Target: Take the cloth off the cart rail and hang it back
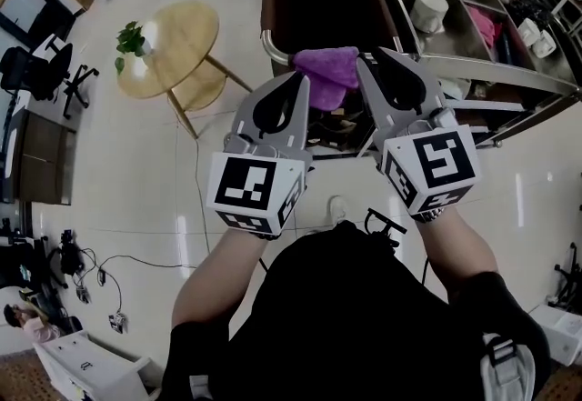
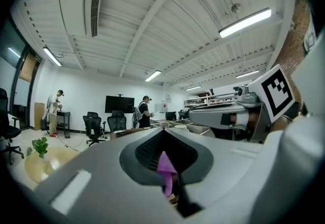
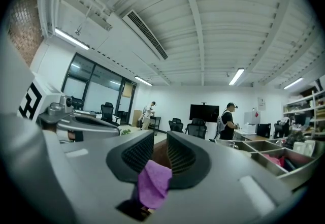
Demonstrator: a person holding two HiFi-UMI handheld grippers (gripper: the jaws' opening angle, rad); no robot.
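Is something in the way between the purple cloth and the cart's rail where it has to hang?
Nothing visible is. The left gripper and the right gripper both pinch the purple cloth, and it hangs right at the near end of the cart rail with no object in between.

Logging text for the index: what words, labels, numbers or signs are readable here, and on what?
No readable text.
Left gripper and right gripper cubes: square marker patterns, no words.
Purple cloth: no print.
White box, head view: dark mark, too small.
Wall notice, left gripper view: too blurred.
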